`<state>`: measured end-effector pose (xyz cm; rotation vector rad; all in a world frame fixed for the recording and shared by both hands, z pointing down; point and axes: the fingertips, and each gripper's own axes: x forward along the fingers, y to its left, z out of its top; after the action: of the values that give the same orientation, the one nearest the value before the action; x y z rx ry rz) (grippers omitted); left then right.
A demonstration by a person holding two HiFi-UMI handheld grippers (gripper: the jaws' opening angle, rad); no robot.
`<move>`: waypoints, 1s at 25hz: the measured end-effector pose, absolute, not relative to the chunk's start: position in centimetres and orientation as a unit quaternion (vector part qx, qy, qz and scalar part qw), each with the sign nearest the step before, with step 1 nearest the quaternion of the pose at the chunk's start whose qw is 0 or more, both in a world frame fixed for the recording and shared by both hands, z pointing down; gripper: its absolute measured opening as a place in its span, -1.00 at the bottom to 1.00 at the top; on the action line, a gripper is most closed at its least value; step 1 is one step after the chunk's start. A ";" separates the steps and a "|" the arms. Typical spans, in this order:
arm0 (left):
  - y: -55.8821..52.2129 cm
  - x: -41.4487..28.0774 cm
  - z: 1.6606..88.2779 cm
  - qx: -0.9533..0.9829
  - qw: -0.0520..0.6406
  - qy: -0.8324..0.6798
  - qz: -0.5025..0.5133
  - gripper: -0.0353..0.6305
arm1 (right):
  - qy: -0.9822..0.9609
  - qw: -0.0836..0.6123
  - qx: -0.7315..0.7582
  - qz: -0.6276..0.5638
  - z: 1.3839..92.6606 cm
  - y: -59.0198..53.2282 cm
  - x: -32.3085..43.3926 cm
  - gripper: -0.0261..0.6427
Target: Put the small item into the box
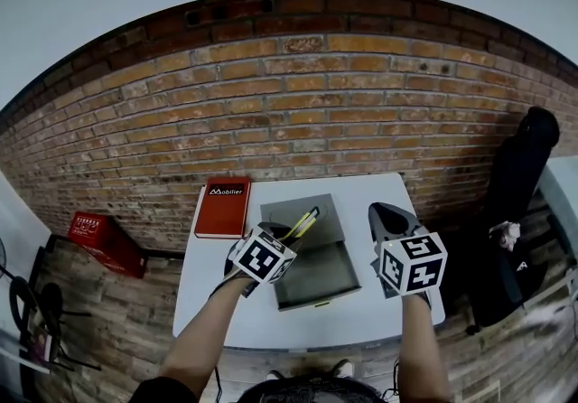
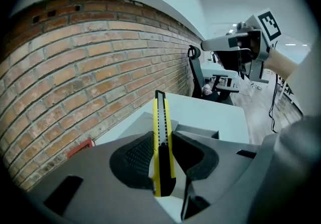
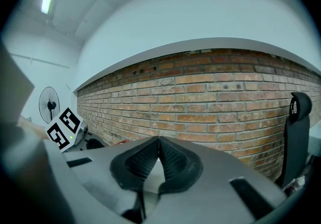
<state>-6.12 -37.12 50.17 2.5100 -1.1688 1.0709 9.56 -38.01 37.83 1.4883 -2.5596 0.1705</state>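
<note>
A yellow and black utility knife (image 2: pixel 161 137) stands clamped between the pads of my left gripper (image 2: pixel 163 155), its tip pointing up and away. In the head view the left gripper (image 1: pixel 287 252) holds the utility knife (image 1: pixel 301 224) over the left part of the open grey box (image 1: pixel 316 276), which sits mid-table with its lid (image 1: pixel 293 209) folded back. My right gripper (image 1: pixel 388 219) hovers to the right of the box, pointing at the brick wall. Its jaws (image 3: pixel 158 155) meet at the tips with nothing between them.
A red book (image 1: pixel 222 207) lies at the table's back left. The white table (image 1: pixel 212 302) stands against a brick wall. A red crate (image 1: pixel 104 241) sits on the floor at left, and a black office chair (image 1: pixel 517 166) stands at right.
</note>
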 end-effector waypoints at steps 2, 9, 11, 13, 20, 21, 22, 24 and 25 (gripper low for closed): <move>-37.0 -5.7 50.8 0.844 0.092 -0.377 0.369 -0.50 | -0.858 0.088 0.502 0.058 37.9 -37.9 9.8 -0.86; -37.0 -4.7 53.2 0.843 0.095 -0.333 0.411 -0.50 | -0.856 0.091 0.505 0.058 38.2 -37.6 10.0 -0.86; -36.7 -4.5 54.0 0.842 0.100 -0.324 0.419 -0.50 | -0.856 0.095 0.506 0.059 38.4 -37.4 10.1 -0.86; -36.5 -4.4 55.0 0.840 0.108 -0.315 0.428 -0.50 | -0.854 0.098 0.508 0.059 38.5 -37.3 10.3 -0.86; -35.7 -3.5 57.9 0.837 0.127 -0.284 0.451 -0.50 | -0.853 0.107 0.507 0.057 38.5 -37.1 10.3 -0.86; -35.6 -3.3 58.1 0.837 0.126 -0.280 0.453 -0.50 | -0.853 0.108 0.507 0.057 38.6 -37.1 10.2 -0.86; -35.6 -3.1 58.3 0.837 0.126 -0.275 0.455 -0.50 | -0.853 0.110 0.507 0.058 38.6 -37.1 10.2 -0.86; -35.4 -2.7 58.9 0.836 0.127 -0.267 0.463 -0.50 | -0.852 0.112 0.507 0.060 38.7 -36.9 10.4 -0.86; -35.3 -2.5 59.2 0.834 0.127 -0.263 0.468 -0.50 | -0.852 0.113 0.508 0.060 38.8 -36.8 10.5 -0.86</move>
<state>-2.51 -35.34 59.20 2.4278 -0.7642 1.3627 10.53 -36.84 38.83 1.4906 -2.4999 0.1774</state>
